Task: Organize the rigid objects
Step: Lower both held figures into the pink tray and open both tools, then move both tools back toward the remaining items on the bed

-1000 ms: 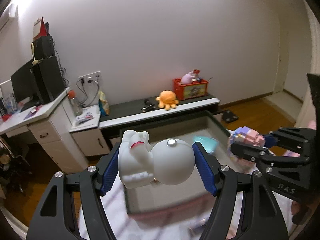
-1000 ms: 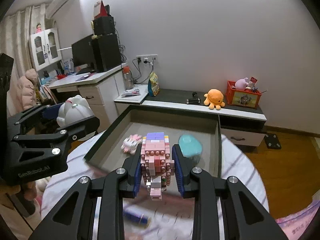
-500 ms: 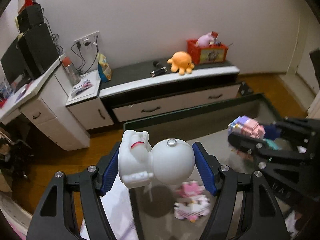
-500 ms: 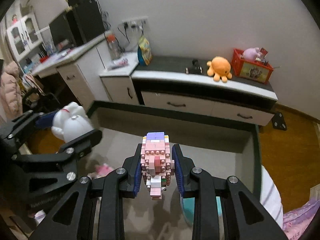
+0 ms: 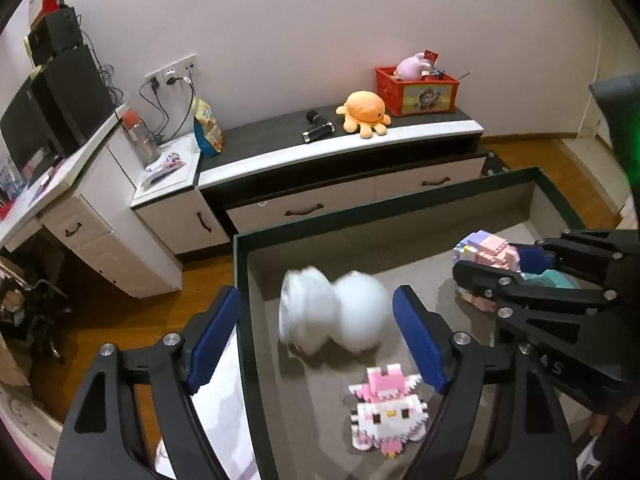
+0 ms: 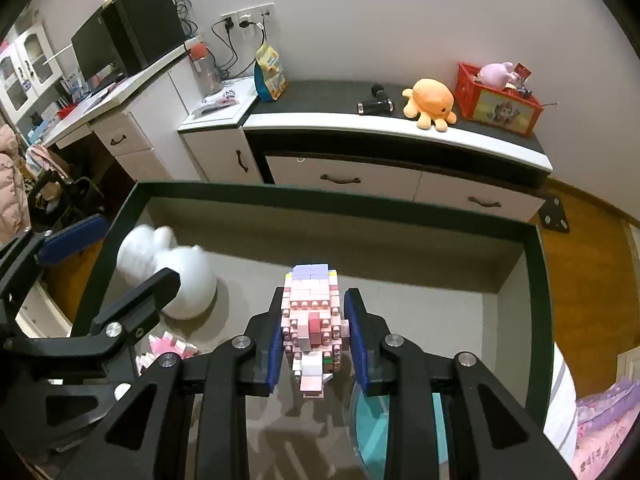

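White figurine (image 5: 334, 314) loose (blurred) between the just-widened left claw (image 5: 316, 336) pads, over the tray (image 5: 242, 320).

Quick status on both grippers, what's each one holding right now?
Left gripper: fingers just opened, white figurine loose between them over the tray.
Right gripper: closed on the pink brick figure.

Seeing white figurine (image 5: 334, 314) blurring over grey tray (image 5: 400, 248) floor, dark green rim. Viewing pink-lilac brick figure (image 6: 314, 316) between blue pads (image 6: 276, 350). Spotting pink-white brick toy (image 5: 386, 410) near tray's front edge.
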`<state>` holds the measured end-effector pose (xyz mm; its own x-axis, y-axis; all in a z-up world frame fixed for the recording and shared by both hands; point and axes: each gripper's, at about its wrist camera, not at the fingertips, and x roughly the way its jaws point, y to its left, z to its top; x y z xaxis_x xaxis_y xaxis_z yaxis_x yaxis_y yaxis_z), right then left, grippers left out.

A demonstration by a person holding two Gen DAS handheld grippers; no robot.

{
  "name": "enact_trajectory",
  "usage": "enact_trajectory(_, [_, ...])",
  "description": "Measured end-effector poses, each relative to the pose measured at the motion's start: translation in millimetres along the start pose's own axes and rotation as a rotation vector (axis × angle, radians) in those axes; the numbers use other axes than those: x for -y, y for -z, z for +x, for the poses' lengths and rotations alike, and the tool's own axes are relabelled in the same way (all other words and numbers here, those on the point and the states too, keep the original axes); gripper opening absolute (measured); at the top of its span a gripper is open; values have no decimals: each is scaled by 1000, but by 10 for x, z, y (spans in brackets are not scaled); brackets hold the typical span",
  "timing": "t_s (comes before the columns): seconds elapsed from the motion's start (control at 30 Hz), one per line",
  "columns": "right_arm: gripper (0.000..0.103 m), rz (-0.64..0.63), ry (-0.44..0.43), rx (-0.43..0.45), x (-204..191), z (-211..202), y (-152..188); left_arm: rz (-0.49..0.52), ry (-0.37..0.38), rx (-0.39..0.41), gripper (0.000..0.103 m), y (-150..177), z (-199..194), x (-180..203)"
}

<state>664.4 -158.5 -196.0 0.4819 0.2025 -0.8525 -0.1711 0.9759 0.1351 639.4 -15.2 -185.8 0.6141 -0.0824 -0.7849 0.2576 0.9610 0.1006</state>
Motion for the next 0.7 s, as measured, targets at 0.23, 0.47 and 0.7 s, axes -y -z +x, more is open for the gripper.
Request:
enact_trajectory(0.23, [77, 10, 3, 97, -2, -431, 63, -9, 13, 64, 90, 63, -468, -84])
enact_trajectory(0.47, [84, 10, -90, 211, -53, -1156, 424, -54, 97, 255, 103, 458, -1465, -152])
enact_trajectory(0.7, [103, -71, -120, 336, -222, -1891, 1162, -90, 144, 418, 103, 1170, -2378, -153])
